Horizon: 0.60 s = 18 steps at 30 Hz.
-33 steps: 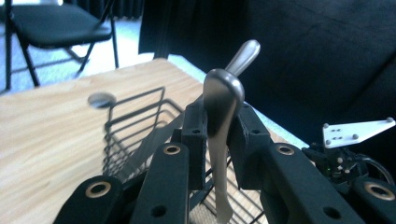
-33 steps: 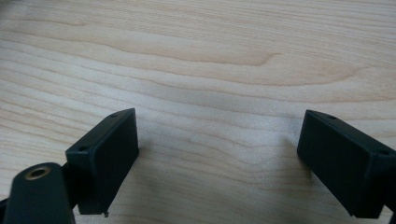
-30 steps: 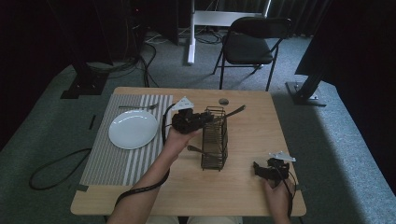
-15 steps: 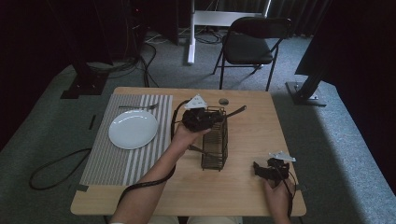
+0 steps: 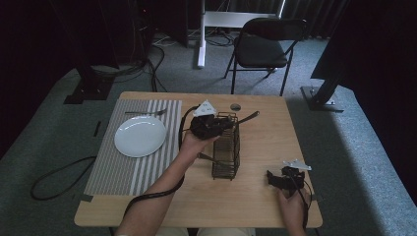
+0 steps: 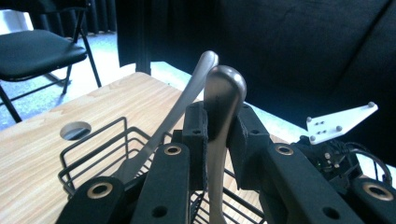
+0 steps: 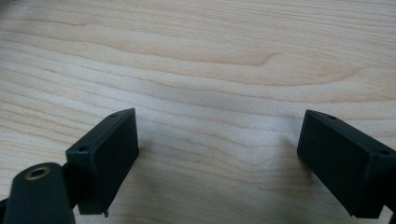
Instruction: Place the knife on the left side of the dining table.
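Observation:
A black wire basket [image 5: 227, 157] stands on the wooden table [image 5: 255, 206] at its middle. My left gripper [image 5: 225, 125] hovers at the basket's far top end, shut on a steel utensil handle [image 6: 224, 88] that stands upright between the jaws of the left gripper [image 6: 217, 126]. A second steel handle [image 6: 196, 79] leans out of the basket [image 6: 93, 144] just beyond it, and the same handle [image 5: 248, 118] points to the far right in the high view. My right gripper [image 5: 272, 178] rests low at the front right of the table, open, and the right gripper [image 7: 217, 154] has bare wood [image 7: 210, 60] between its jaws.
A striped placemat [image 5: 128, 162] on the left carries a white plate [image 5: 140, 136] with a fork [image 5: 145, 112] beyond it. Another utensil [image 5: 205, 157] juts from the basket's left side. A round hole [image 5: 235, 106] marks the table's far edge; a black chair [image 5: 265, 46] stands behind.
My left gripper has shifted to the right, from beside the basket's far end to over it. The right gripper has stayed in place.

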{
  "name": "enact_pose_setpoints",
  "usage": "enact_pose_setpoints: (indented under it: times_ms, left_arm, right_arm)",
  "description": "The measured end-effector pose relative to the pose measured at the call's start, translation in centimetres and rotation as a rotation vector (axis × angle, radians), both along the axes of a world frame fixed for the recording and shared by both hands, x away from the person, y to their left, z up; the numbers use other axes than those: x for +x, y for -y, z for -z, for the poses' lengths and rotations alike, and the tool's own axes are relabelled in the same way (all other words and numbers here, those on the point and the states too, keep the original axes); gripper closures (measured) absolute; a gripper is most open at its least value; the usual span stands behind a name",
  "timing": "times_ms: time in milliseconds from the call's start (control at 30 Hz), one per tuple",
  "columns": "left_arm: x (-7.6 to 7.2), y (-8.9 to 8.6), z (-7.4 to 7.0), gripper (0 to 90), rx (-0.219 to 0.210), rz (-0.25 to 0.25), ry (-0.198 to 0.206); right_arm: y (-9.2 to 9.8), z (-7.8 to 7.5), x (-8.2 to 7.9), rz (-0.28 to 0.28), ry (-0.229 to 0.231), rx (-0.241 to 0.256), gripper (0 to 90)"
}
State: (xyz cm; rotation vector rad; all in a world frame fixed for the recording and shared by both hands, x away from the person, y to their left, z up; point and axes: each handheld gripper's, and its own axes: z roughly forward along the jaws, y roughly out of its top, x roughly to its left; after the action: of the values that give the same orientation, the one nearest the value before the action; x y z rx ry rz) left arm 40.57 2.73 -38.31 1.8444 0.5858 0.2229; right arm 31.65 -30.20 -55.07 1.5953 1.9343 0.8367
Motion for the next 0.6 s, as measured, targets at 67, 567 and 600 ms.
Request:
enact_pose_setpoints:
  times_ms: [67, 567, 600]
  left_arm:
    - [-0.17, 0.07, -0.04, 79.1, -0.011, 0.006, 0.009]
    - [-0.68, 0.58, -0.53, 78.9, 0.02, 0.028, 0.054]
    - [-0.6, 0.59, -0.57, 79.0, 0.022, 0.028, 0.048]
  right_arm:
    - [0.0, 0.0, 0.0, 0.0, 0.0, 0.0, 11.6]
    - [0.0, 0.0, 0.0, 0.0, 0.0, 0.0, 11.6]
    - [0.0, 0.0, 0.0, 0.0, 0.0, 0.0, 11.6]
